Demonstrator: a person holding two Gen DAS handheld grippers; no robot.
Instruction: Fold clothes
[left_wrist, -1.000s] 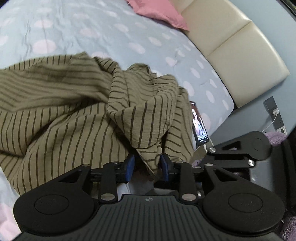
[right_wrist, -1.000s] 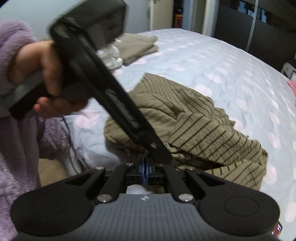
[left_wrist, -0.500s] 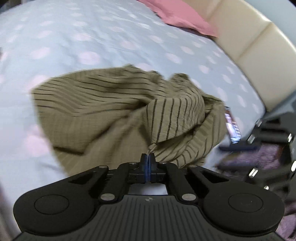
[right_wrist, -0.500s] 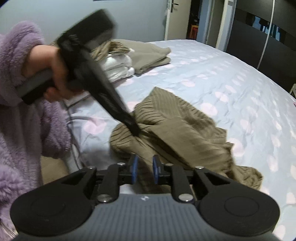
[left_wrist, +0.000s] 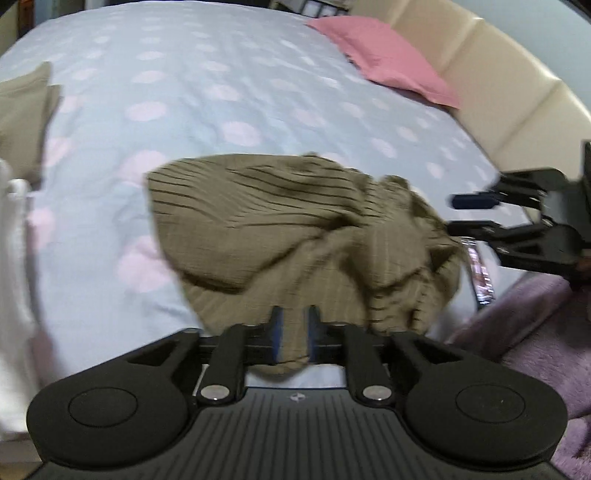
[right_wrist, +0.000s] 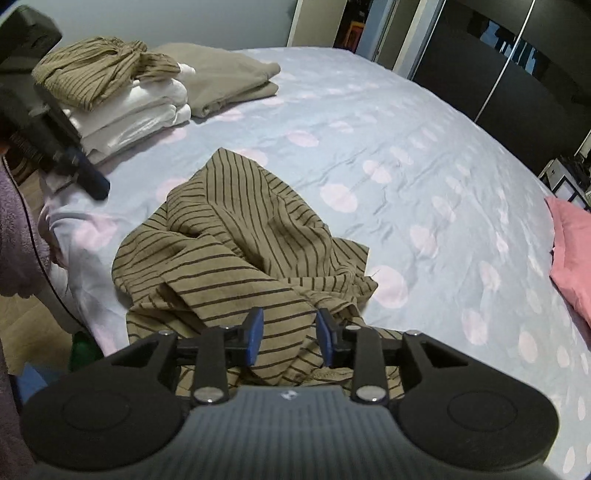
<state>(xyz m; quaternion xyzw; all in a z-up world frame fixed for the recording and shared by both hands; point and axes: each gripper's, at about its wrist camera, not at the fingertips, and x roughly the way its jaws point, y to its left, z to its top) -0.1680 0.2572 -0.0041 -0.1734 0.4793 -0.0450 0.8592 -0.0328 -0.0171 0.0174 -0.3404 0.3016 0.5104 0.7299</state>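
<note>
An olive garment with dark stripes (left_wrist: 277, 221) (right_wrist: 240, 251) lies crumpled near the bed's edge. In the left wrist view my left gripper (left_wrist: 293, 330) hovers over its near edge with jaws opening; cloth shows in the gap, but the pads do not press on it. The right wrist view shows that left gripper (right_wrist: 92, 182) in the air to the left of the garment, holding nothing. My right gripper (right_wrist: 290, 338) is over the garment's near folds, its jaws opening, and no cloth is pinched. From the left wrist view the right gripper (left_wrist: 472, 216) has its fingers apart beside the garment's right end.
The bed (left_wrist: 184, 92) has a pale blue cover with pink dots. A stack of folded clothes (right_wrist: 129, 107) and a folded olive piece (right_wrist: 229, 81) sit at its far left. A pink pillow (left_wrist: 391, 62), a phone (left_wrist: 480, 273), a beige headboard (left_wrist: 498, 85) and a purple fleece sleeve (right_wrist: 18, 229) are close by.
The left jaws shut on a cloth corner, then opened and dropped it. The right jaws went from shut to open. Both grippers pulled back and up, and the garment settled into a heap.
</note>
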